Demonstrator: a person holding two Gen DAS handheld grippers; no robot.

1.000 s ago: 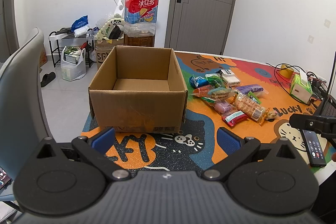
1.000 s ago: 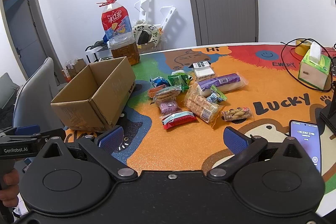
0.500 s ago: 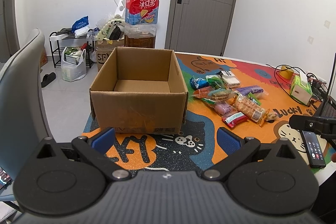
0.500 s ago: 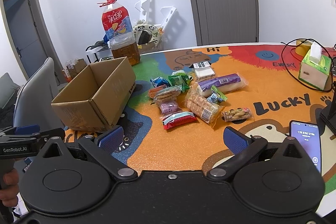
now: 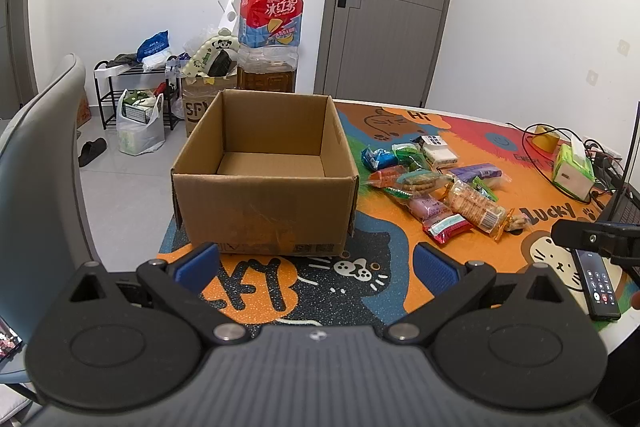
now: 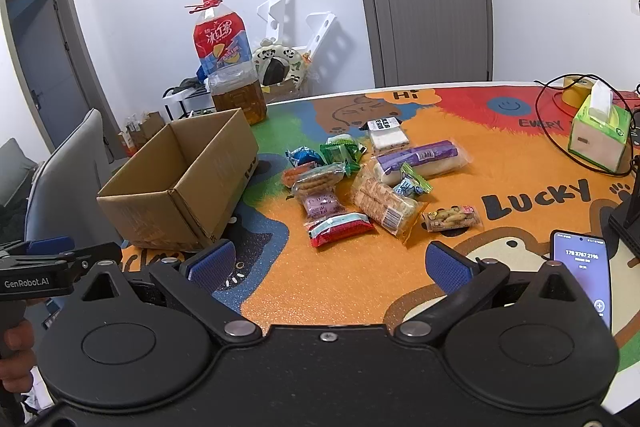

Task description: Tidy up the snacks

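Observation:
An open, empty cardboard box (image 5: 264, 183) (image 6: 188, 187) stands on the colourful table mat. To its right lies a pile of several snack packs (image 5: 436, 187) (image 6: 360, 187), among them a red pack (image 6: 340, 229), a long cracker pack (image 6: 382, 205), a purple-wrapped roll (image 6: 420, 159) and a peanut pack (image 6: 452, 218). My left gripper (image 5: 316, 263) is open and empty, just in front of the box. My right gripper (image 6: 328, 267) is open and empty, in front of the snack pile.
A large iced-tea bottle (image 5: 270, 39) (image 6: 230, 67) stands behind the box. A tissue box (image 6: 600, 135), cables and a tape roll (image 6: 576, 91) sit at the right. A phone (image 6: 582, 275) lies at the front right. A grey chair (image 5: 36, 167) stands left of the table.
The left wrist view has shifted slightly, so the box sits a little higher in frame. The right gripper and the snacks have not moved.

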